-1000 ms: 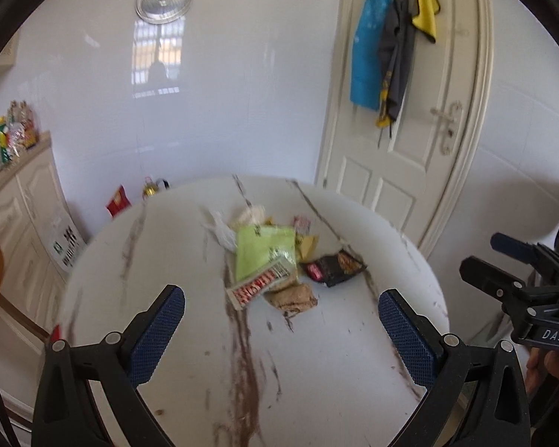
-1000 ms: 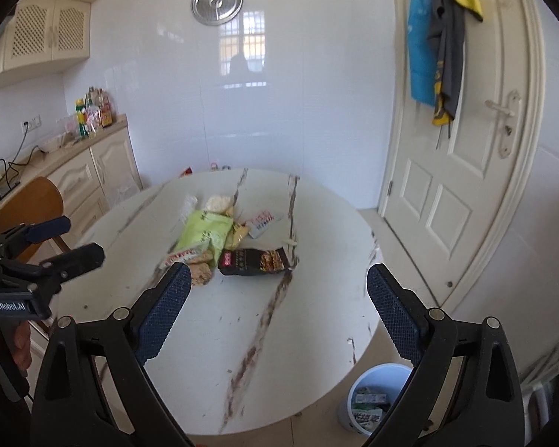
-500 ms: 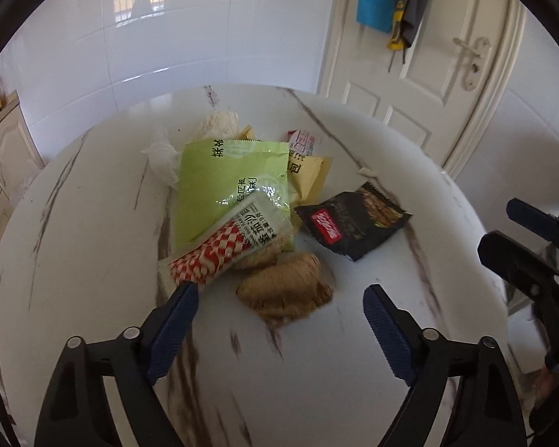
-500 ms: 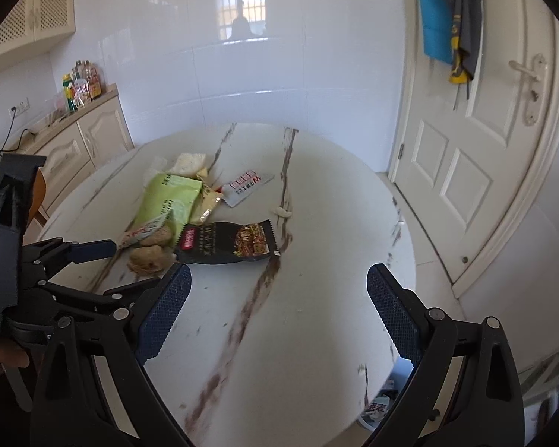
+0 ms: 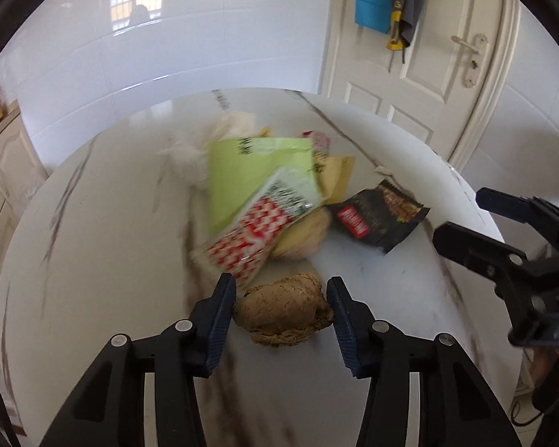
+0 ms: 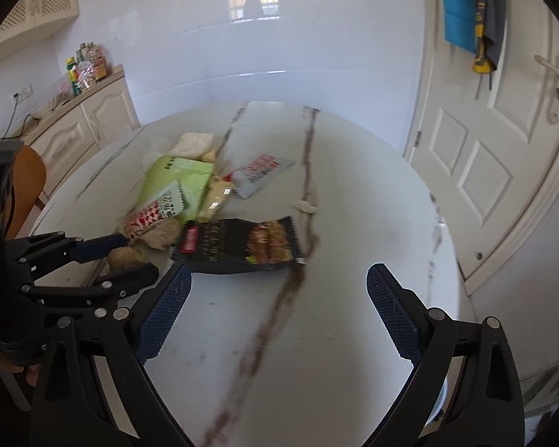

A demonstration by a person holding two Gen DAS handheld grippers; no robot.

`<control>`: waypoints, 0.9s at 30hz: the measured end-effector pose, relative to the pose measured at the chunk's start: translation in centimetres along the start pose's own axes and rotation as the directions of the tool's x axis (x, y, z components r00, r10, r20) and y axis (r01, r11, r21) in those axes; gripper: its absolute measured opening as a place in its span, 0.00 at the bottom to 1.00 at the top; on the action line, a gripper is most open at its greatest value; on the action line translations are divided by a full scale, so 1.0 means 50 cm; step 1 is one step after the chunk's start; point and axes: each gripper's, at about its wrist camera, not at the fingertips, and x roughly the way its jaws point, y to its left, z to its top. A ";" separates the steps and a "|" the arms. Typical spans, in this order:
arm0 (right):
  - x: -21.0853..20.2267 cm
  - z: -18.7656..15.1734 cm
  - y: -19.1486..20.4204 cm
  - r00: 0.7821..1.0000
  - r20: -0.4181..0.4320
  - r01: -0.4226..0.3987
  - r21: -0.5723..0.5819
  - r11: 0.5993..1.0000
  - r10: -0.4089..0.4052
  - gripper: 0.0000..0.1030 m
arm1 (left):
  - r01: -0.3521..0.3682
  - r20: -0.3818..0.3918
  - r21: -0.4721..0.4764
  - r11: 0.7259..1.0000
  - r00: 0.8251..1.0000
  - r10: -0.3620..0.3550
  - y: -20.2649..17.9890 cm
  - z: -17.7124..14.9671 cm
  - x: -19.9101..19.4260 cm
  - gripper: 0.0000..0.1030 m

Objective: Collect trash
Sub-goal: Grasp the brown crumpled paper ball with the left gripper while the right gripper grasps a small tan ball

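A pile of trash lies on the round marbled table (image 5: 111,260): a green packet (image 5: 253,171), a red-and-white checked wrapper (image 5: 257,231), a black snack packet (image 5: 376,216) and a brown crumpled wad (image 5: 283,313) nearest me. My left gripper (image 5: 281,298) is closing on the brown wad, and its blue pads touch both sides of it. The right wrist view shows the same grip from the side, the wad (image 6: 125,257) between the left gripper's fingers (image 6: 134,257). My right gripper (image 6: 279,279) stands open over bare table, just in front of the black packet (image 6: 238,246).
White tissue (image 5: 190,152) and a small red-and-white packet (image 6: 259,173) lie at the back of the pile. A wooden chair (image 6: 26,186) and low cabinets (image 6: 74,134) stand left of the table. A white door (image 6: 503,149) is at the right.
Both grippers came down and forward toward the pile. The left jaws went from wide open to closed around the brown wad. The right jaws stayed wide.
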 end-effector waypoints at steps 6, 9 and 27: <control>0.011 0.015 0.069 0.999 -0.005 -0.039 -0.047 0.998 0.039 0.92 | -0.006 0.037 -0.045 0.999 0.999 0.008 0.065 -0.045 -0.077 0.45; 0.032 0.022 0.107 0.998 -0.021 -0.064 -0.072 0.995 0.063 0.92 | -0.035 0.047 -0.062 0.997 0.998 0.038 0.092 -0.072 -0.117 0.45; 0.124 0.040 0.190 0.995 -0.090 0.006 -0.295 0.955 -0.034 0.63 | -0.016 0.055 -0.076 0.997 0.998 0.021 0.117 -0.099 -0.158 0.45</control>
